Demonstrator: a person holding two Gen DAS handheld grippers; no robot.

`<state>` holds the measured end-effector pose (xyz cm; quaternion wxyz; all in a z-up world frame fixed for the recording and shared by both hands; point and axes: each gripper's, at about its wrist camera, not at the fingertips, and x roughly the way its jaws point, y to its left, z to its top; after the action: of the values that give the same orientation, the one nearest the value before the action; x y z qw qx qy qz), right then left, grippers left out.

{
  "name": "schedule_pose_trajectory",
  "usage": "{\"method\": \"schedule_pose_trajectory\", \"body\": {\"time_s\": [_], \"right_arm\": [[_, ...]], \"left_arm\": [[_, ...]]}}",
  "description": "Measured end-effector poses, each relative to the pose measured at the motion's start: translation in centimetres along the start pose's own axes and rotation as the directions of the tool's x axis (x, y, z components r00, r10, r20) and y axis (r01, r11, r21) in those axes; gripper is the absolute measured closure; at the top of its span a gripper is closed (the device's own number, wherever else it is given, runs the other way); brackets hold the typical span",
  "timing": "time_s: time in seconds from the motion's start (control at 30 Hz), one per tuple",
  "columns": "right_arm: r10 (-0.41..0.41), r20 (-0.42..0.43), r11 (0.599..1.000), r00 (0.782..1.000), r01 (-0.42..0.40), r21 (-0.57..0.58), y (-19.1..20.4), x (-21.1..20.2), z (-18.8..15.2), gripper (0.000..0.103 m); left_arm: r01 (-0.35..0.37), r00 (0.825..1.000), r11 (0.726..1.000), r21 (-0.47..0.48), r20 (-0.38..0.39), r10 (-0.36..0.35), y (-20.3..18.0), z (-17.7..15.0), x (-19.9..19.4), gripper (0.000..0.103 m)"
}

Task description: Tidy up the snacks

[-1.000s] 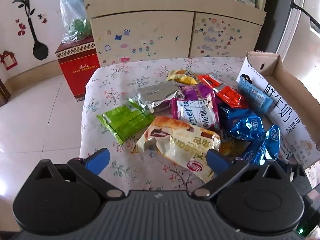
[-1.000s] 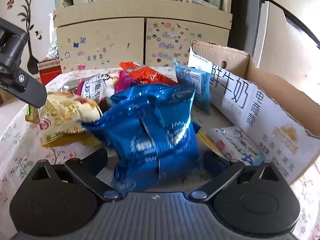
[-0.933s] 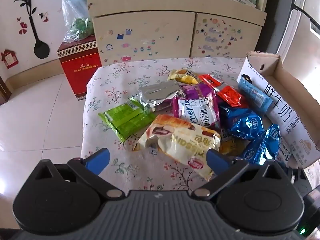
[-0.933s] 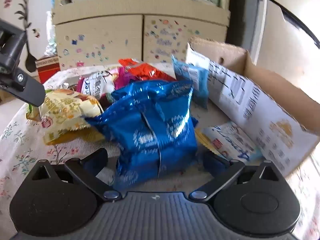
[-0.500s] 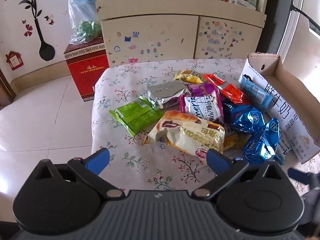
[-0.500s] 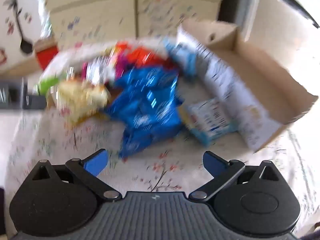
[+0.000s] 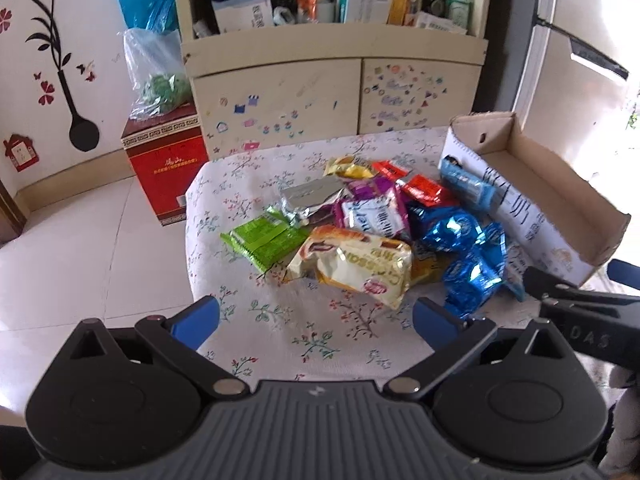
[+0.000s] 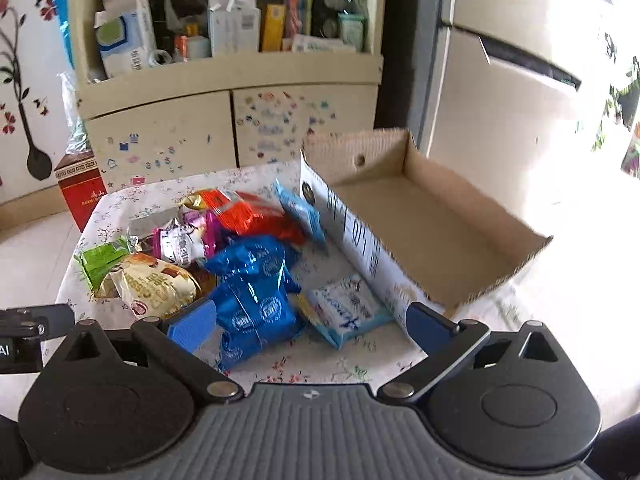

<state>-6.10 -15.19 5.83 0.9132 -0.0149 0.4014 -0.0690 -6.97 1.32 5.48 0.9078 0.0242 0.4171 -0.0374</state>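
Note:
A pile of snack packets lies on a floral-cloth table (image 7: 280,320): a green packet (image 7: 260,242), a cream croissant bag (image 7: 356,266), shiny blue bags (image 7: 468,264), a purple-white bag (image 7: 374,216), a silver packet (image 7: 310,196) and an orange packet (image 7: 424,190). An open cardboard box (image 8: 424,216) stands at the right and holds nothing. My left gripper (image 7: 316,320) is open and empty, above the table's near edge. My right gripper (image 8: 306,326) is open and empty, raised behind the blue bags (image 8: 252,292) and a light-blue packet (image 8: 348,316).
A cream cabinet (image 7: 332,92) with stickers and cluttered shelves stands behind the table. A red box (image 7: 166,168) with a plastic bag on top sits on the floor at the left. The right gripper's fingers (image 7: 576,300) show at the right edge of the left wrist view.
Both grippers have pulled back and risen from the pile. The right gripper, which was right against the blue bag, now looks down on it and into the box.

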Motion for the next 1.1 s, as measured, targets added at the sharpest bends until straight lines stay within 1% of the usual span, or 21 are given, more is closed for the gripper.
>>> {"method": "schedule_pose_trajectory", "body": {"time_s": [0.1,0.2,0.3,0.37,0.43,0.5,0.6,0.67,0.77,0.9,1.0,1.07,1.1], "right_arm": [[0.012,0.002,0.999,1.0,-0.012,-0.036,0.5,-1.1,0.9,0.0],[0.02,0.006,1.0,1.0,-0.02,-0.022,0.4,-2.6,1.4,0.0],[-0.013,-0.003,1.0,1.0,0.013,-0.004,0.7,-3.4,1.5,0.0],[-0.032,-0.02,0.999,0.999,0.033,0.011,0.8,-3.3,1.5,0.0],[-0.054,-0.052,0.998,0.997,0.055,0.018,1.1,-2.9,1.5,0.0],[-0.078,-0.073,0.997,0.994,0.077,-0.005,1.3,-2.2,1.4,0.0],[-0.115,-0.077,0.992,0.99,0.11,-0.066,1.9,-1.0,1.4,0.0],[-0.133,-0.084,0.988,0.988,0.125,-0.096,2.1,-0.2,1.6,0.0],[-0.132,-0.098,0.987,0.986,0.122,-0.108,2.3,0.8,2.0,0.0],[-0.132,-0.144,0.989,0.981,0.121,-0.085,2.3,2.3,2.5,0.0],[-0.138,-0.161,0.988,0.977,0.125,-0.087,2.6,3.3,2.7,0.0],[-0.139,-0.177,0.988,0.974,0.125,-0.091,2.7,4.0,3.0,0.0],[-0.136,-0.186,0.989,0.973,0.121,-0.088,2.8,4.4,3.2,0.0]], "left_arm": [[0.023,1.0,1.0,0.005,0.014,-0.023,0.0,0.9,-1.6,0.001],[0.008,0.999,0.998,0.063,0.05,-0.012,-0.4,1.3,-3.5,0.001],[-0.021,0.998,0.994,0.105,0.054,0.015,-0.5,1.6,-4.2,0.001],[-0.02,0.999,0.992,0.123,0.039,0.016,-0.4,1.5,-4.0,0.001],[-0.033,0.999,0.988,0.154,0.031,0.028,-0.4,1.1,-3.3,0.001],[-0.054,0.999,0.984,0.172,0.018,0.051,-0.5,0.7,-2.4,0.001],[-0.021,1.0,0.989,0.146,-0.017,0.023,-0.2,0.7,-0.9,0.001],[-0.012,0.999,0.993,0.12,-0.032,0.015,0.0,1.0,0.2,0.001],[-0.012,0.999,0.993,0.118,-0.038,0.017,-0.3,1.5,1.7,0.001],[-0.037,0.998,0.988,0.149,-0.046,0.045,-0.9,2.2,3.4,0.001],[-0.055,0.997,0.983,0.176,-0.047,0.064,-1.4,2.8,4.4,0.001],[-0.05,0.996,0.984,0.172,-0.058,0.061,-1.4,3.4,5.1,0.001],[-0.036,0.997,0.986,0.162,-0.068,0.048,-1.4,3.6,5.5,0.001]]}}
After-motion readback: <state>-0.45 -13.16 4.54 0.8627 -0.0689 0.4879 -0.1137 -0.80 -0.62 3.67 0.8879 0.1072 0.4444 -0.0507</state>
